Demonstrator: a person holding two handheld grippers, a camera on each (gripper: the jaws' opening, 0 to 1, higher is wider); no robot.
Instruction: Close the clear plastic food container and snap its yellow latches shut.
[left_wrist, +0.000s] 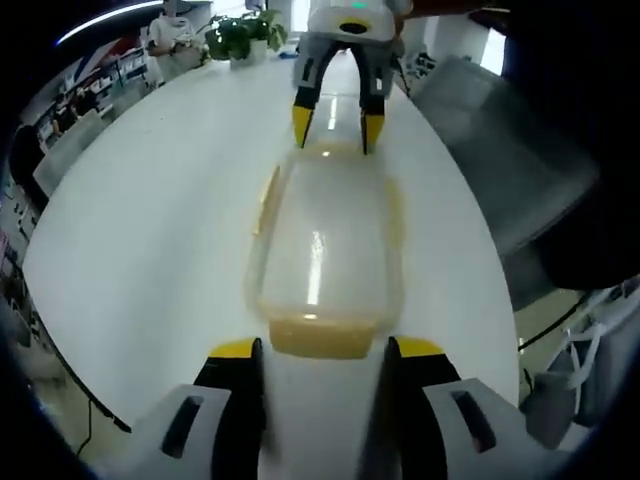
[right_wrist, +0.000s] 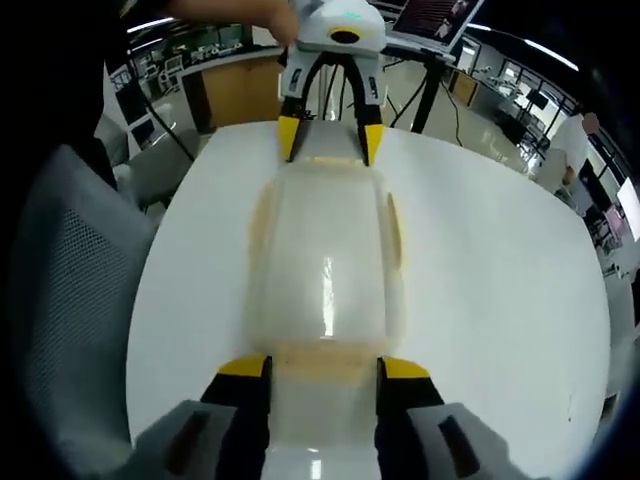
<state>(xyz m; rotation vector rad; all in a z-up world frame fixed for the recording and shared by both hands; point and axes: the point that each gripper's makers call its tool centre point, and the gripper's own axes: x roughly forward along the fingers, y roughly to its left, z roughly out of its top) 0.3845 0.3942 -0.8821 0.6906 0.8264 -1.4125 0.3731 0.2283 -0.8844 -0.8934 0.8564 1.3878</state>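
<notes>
Your left hand-held gripper (left_wrist: 315, 350) and right hand-held gripper (right_wrist: 322, 368), both spread open, straddle opposite ends of the clear rectangular plastic food container (left_wrist: 325, 250) on the white round bench (left_wrist: 150, 230), apparently bracing it to press its yellow end latches (left_wrist: 318, 338).

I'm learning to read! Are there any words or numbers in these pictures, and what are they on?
No words or numbers can be read here.
Container: clear lid, no label to be seen.
Table: plain white, no print.
Grippers: yellow and black, no writing to be seen.
Screen behind the table: something shows on it, too blurred to read.
</notes>
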